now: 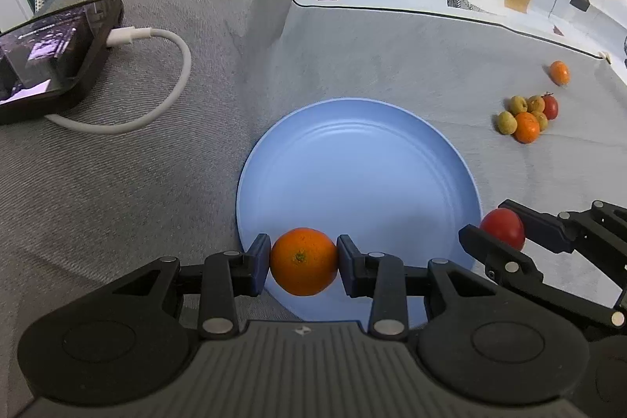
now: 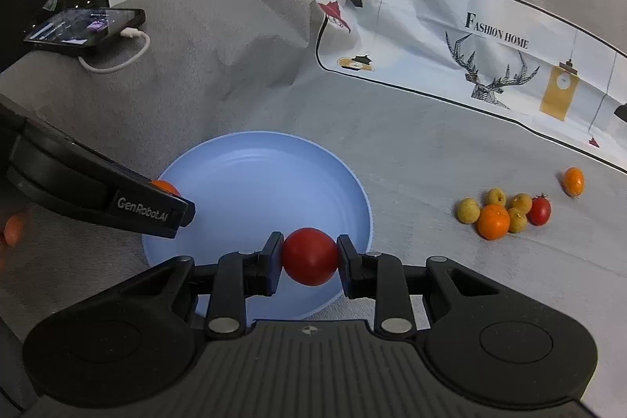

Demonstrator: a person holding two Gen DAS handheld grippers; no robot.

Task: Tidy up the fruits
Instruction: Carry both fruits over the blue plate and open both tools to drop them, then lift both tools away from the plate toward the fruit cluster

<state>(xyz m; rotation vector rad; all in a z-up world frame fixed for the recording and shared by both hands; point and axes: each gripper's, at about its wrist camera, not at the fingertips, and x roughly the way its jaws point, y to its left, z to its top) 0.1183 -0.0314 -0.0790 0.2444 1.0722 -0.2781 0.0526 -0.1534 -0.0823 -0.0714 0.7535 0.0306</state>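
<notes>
In your right wrist view, the left hand-held gripper (image 2: 184, 218) covers nearly all of the orange (image 2: 166, 187) it carries; only a sliver shows above its finger. An orange blur (image 2: 13, 228) at the left edge is too smeared to identify. In your left wrist view, the phone (image 1: 51, 57) runs off the left edge, its screen content unreadable. The right hand-held gripper (image 1: 505, 228) is cut by the right edge and hides part of the red tomato (image 1: 503, 227). The fruit pile (image 1: 527, 116) overlaps, so you can't count it reliably.

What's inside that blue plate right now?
Nothing rests in the blue plate. An orange and red tomato hang over its near edge in grippers, covering small patches beneath.
</notes>
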